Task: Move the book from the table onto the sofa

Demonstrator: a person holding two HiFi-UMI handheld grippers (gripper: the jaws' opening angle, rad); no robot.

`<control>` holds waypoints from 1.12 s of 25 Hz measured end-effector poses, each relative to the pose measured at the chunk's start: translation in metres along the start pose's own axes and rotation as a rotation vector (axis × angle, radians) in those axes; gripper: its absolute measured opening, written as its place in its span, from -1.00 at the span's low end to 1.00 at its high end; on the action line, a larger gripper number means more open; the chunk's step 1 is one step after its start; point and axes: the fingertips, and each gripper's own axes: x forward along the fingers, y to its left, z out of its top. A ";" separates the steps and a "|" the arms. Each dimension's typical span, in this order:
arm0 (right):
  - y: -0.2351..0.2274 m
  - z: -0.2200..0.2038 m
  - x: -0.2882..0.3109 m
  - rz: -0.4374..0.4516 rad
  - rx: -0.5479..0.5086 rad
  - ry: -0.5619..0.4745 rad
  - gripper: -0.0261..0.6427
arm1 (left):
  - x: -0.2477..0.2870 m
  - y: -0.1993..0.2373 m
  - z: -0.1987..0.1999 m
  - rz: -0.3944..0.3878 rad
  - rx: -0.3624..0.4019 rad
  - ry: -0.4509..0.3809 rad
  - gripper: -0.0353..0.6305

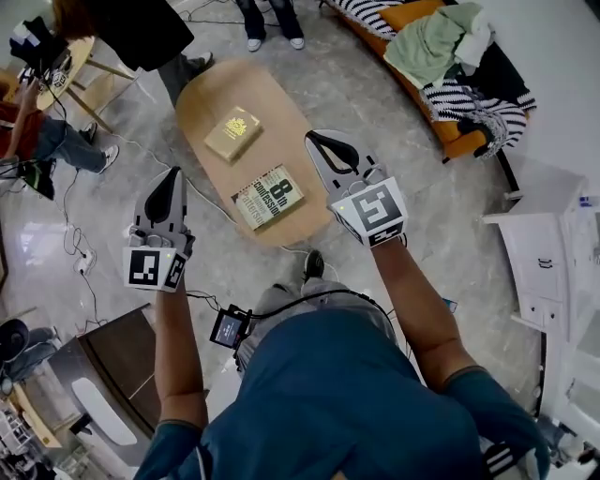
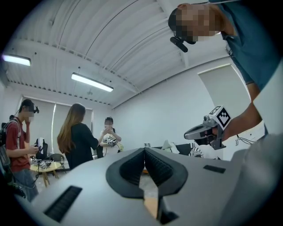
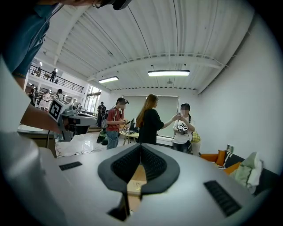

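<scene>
Two books lie on the oval wooden table [image 1: 211, 94]: a tan one [image 1: 232, 133] near the middle and a white-and-green one [image 1: 268, 197] by the near end. The orange sofa [image 1: 441, 120], piled with clothes, is at the upper right. My left gripper [image 1: 172, 176] hovers over the floor left of the table, jaws shut and holding nothing; its own view [image 2: 144, 152] looks level across the room. My right gripper [image 1: 320, 141] hangs above the table's right edge, right of the white-and-green book, shut and holding nothing, its camera [image 3: 140, 148] also pointing across the room.
Several people stand beyond the table's far end [image 1: 267, 19], and one sits at a small round table [image 1: 66, 56] at the upper left. A white cabinet [image 1: 548, 244] is at the right. Cables trail over the floor at the left [image 1: 80, 234].
</scene>
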 end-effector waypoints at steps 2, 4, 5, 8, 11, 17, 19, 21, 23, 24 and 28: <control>-0.008 -0.013 0.013 0.015 0.002 0.008 -0.88 | 0.011 0.002 -0.016 0.020 -0.010 0.017 -0.88; -0.012 -0.028 0.025 0.031 0.010 0.024 -0.88 | 0.018 0.005 -0.036 0.039 -0.033 0.041 -0.88; -0.013 -0.036 0.030 0.037 0.017 0.033 -0.88 | 0.021 0.006 -0.046 0.046 -0.048 0.056 -0.88; -0.016 -0.059 0.048 0.049 0.031 0.064 -0.88 | 0.032 0.013 -0.080 0.054 -0.082 0.100 -0.88; -0.016 -0.091 0.070 0.062 0.043 0.109 -0.88 | 0.039 0.023 -0.121 0.052 -0.127 0.150 -0.88; -0.012 -0.175 0.114 0.069 0.111 0.237 -0.88 | 0.054 0.040 -0.223 0.043 -0.271 0.254 -0.88; 0.000 -0.206 0.124 0.086 0.140 0.296 -0.88 | 0.046 0.044 -0.258 0.057 -0.324 0.298 -0.88; 0.010 -0.236 0.134 0.098 0.163 0.352 -0.87 | 0.041 0.046 -0.292 0.067 -0.370 0.343 -0.88; 0.018 -0.264 0.143 0.104 0.184 0.403 -0.87 | 0.038 0.048 -0.324 0.075 -0.410 0.389 -0.87; 0.021 -0.277 0.146 0.106 0.196 0.427 -0.85 | 0.036 0.048 -0.340 0.077 -0.430 0.412 -0.86; 0.033 -0.333 0.157 0.110 0.256 0.526 -0.71 | 0.029 0.046 -0.400 0.092 -0.519 0.502 -0.75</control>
